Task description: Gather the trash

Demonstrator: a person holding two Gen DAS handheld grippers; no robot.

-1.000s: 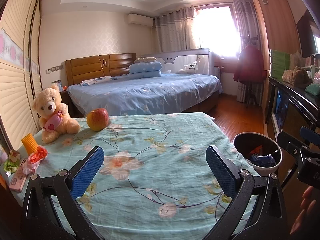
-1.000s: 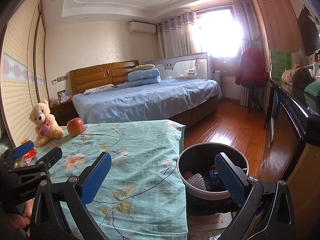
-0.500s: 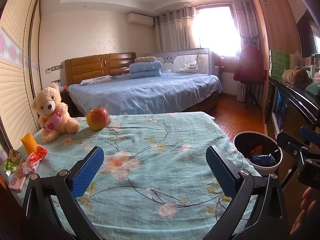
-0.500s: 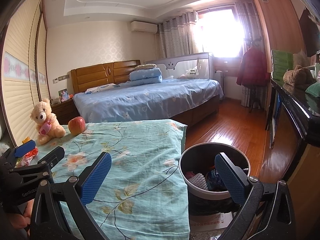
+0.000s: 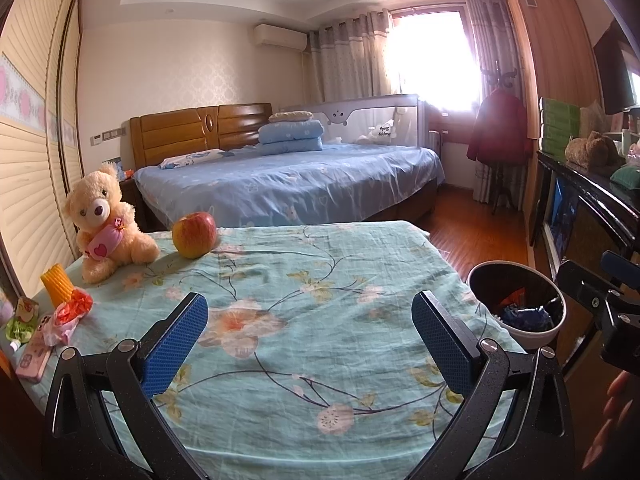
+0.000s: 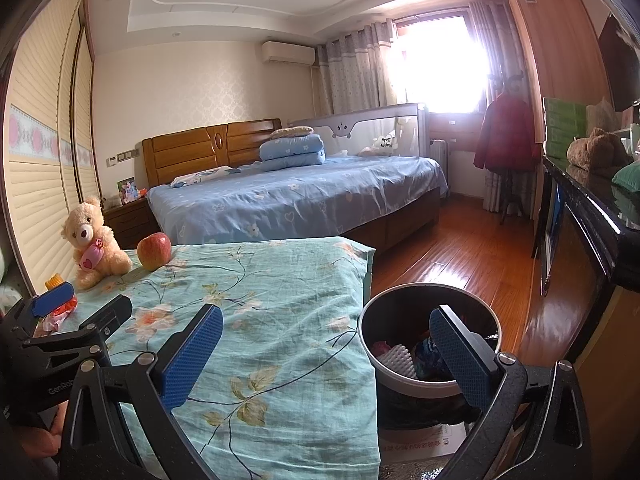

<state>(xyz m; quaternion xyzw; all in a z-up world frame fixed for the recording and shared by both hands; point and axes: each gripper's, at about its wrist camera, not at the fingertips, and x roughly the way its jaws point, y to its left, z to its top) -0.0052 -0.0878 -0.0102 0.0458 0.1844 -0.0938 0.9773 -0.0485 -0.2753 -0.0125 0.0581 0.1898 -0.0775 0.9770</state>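
Almost nothing has moved since the earlier frame. On your left, wrappers (image 5: 66, 314) lie at the worktop (image 5: 304, 344) edge, your left claw (image 5: 310, 334) empty, spread wide. Rightward, your right claw (image 6: 326, 352), also wide apart and empty, hovers by the bin (image 6: 430, 376), likely for dropping.

trash bin (image 5: 554, 330): contents unclear | phone (image 5: 33, 358): partly under wrapper (image 5: 66, 316)

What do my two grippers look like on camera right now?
Both match: the left gripper and right gripper have speckled black V-shaped frames with silver screws, and flat fingers faced with blue dimpled pads. The left one's body carries partly hidden white lettering. No cables show.
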